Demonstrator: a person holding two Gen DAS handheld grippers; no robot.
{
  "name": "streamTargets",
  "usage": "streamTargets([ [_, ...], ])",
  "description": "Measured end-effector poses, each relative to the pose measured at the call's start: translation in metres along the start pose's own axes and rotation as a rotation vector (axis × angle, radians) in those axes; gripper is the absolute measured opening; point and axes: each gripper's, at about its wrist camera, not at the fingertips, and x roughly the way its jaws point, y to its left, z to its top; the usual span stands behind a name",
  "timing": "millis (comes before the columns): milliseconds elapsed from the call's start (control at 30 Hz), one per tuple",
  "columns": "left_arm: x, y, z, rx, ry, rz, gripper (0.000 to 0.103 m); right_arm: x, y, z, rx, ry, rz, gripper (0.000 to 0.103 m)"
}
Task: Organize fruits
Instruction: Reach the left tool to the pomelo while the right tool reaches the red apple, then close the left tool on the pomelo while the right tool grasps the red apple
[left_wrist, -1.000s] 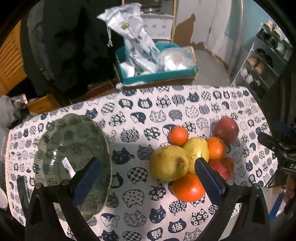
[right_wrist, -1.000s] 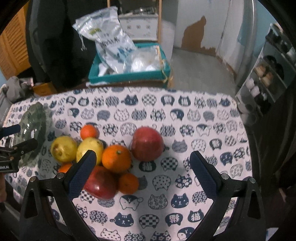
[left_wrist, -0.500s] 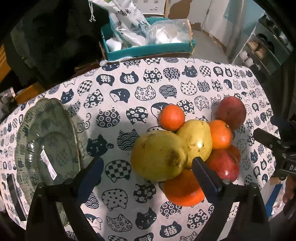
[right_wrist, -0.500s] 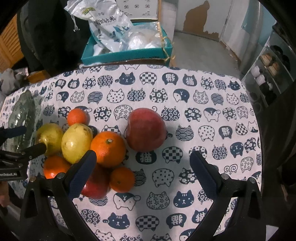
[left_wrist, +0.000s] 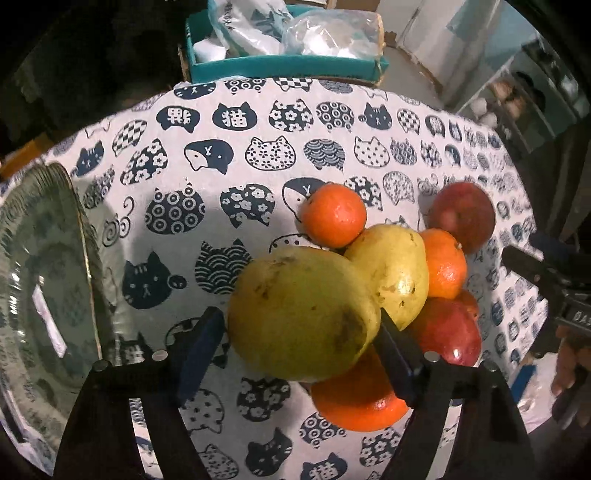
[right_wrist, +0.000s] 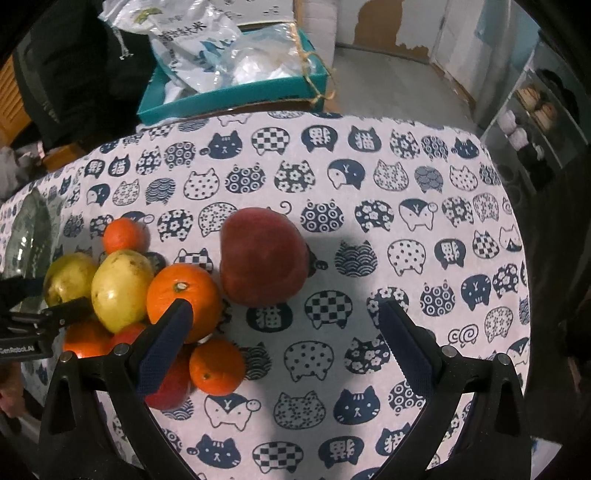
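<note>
A pile of fruit lies on the cat-print tablecloth (left_wrist: 258, 155). In the left wrist view my left gripper (left_wrist: 301, 332) is open, with its jaws on either side of a large yellow-green pear (left_wrist: 303, 314). A second pear (left_wrist: 395, 273), several oranges (left_wrist: 334, 214) and red apples (left_wrist: 463, 216) sit close behind it. A glass plate (left_wrist: 40, 280) stands at the left. In the right wrist view my right gripper (right_wrist: 282, 314) is open and empty, just in front of a red apple (right_wrist: 264, 266), with an orange (right_wrist: 183, 295) by its left finger.
A teal box (right_wrist: 236, 96) holding plastic bags stands past the table's far edge. A shelf rack (right_wrist: 535, 122) stands at the right. The table drops off at the right and far sides. My left gripper also shows in the right wrist view (right_wrist: 33, 317).
Both grippers have moved forward and down toward the fruit. The left jaws have narrowed from wide apart to either side of the large pear. The right gripper has come nearer the red apple.
</note>
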Motion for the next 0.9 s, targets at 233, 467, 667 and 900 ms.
streamTargets([
  [233,-0.002,-0.001,0.000,0.026,-0.009,-0.007,0.078,0.008,0.001,0.007,-0.022,0.011,-0.004,0.100],
  [467,-0.008,-0.002,-0.001,0.054,-0.052,0.071,0.078,0.028,0.003,0.027,-0.019,0.031,0.031,0.100],
  [667,-0.019,0.002,0.001,0.045,-0.089,0.090,0.078,0.054,0.005,0.037,0.024,0.087,0.079,0.096],
  [900,-0.028,0.003,0.001,0.044,-0.119,0.092,0.078,0.075,0.001,0.037,0.074,0.142,0.114,0.079],
])
